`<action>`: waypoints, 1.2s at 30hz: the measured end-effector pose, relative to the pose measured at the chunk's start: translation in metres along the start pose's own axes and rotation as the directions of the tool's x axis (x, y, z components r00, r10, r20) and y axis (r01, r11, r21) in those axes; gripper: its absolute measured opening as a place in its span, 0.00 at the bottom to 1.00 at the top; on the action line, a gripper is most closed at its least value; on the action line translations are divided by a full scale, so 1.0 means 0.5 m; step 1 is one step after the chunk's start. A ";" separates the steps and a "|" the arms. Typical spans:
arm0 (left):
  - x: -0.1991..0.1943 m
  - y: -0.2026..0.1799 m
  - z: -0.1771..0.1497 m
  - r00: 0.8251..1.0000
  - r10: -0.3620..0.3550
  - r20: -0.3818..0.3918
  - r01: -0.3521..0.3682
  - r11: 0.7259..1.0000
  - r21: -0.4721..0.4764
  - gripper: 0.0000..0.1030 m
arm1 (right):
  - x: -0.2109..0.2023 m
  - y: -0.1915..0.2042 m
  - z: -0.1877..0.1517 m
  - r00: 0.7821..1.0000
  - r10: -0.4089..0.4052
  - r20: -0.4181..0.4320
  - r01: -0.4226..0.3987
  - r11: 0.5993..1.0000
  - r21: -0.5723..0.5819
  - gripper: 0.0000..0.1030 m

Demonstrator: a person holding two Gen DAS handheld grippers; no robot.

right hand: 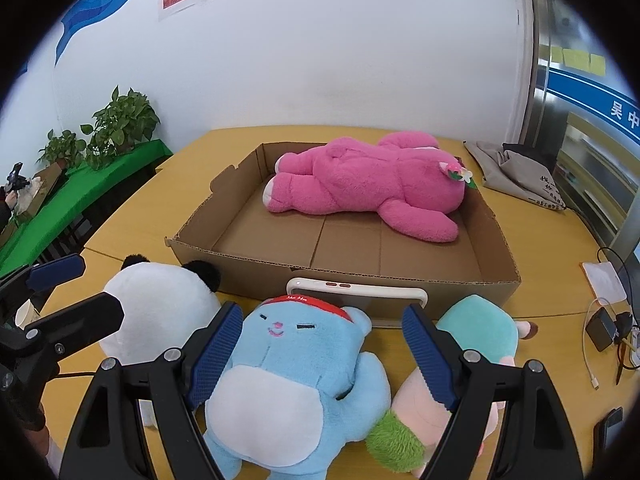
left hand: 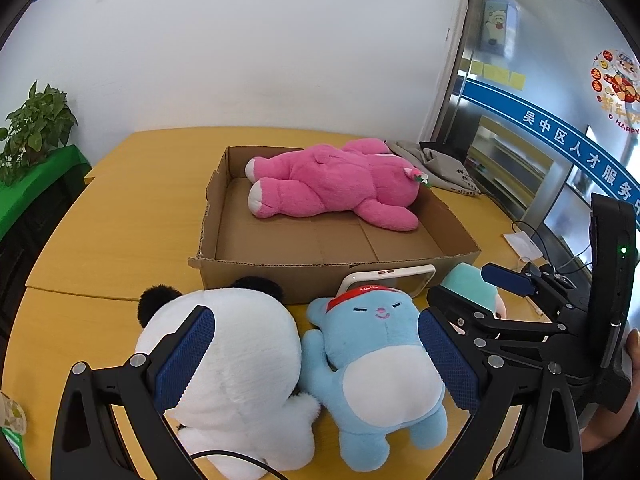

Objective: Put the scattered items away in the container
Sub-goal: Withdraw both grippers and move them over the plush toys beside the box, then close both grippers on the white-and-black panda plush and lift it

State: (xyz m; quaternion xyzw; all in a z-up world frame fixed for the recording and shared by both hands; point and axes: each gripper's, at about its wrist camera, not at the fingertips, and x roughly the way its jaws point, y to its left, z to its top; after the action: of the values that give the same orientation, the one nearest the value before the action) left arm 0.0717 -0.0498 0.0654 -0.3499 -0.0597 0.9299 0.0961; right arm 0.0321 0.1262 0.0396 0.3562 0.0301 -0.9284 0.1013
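A shallow cardboard box (left hand: 320, 274) (right hand: 400, 284) holds a pink plush bear (left hand: 336, 184) (right hand: 372, 188). In front of it lie a white panda plush (left hand: 232, 364) (right hand: 160, 312), a blue plush with a red cap (left hand: 380, 368) (right hand: 292, 384) and a teal and pink plush (left hand: 476, 288) (right hand: 476, 344). My left gripper (left hand: 316, 364) is open above the panda and blue plush; it also shows in the right wrist view (right hand: 76, 288). My right gripper (right hand: 324, 356) is open around the blue plush and also shows in the left wrist view (left hand: 480, 284).
A white-cased tablet (right hand: 356, 300) leans against the box front. A grey cloth bag (right hand: 520, 176) lies at the back right. Cables and chargers (right hand: 604, 328) sit at the right edge. Potted plants (right hand: 120, 124) stand on a green shelf to the left.
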 end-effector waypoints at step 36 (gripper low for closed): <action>0.111 0.310 -0.097 0.973 -0.152 -0.174 0.091 0.944 -0.316 1.00 | 0.147 0.281 -0.067 0.885 0.373 -0.278 -0.437 0.873 -0.217 0.82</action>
State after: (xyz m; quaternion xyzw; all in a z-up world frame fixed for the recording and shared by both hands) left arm 0.0418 -0.1863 -0.0340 -0.4460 -0.2150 0.8627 0.1035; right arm 0.0301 -0.0192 -0.0323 0.4410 0.0936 -0.8259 0.3387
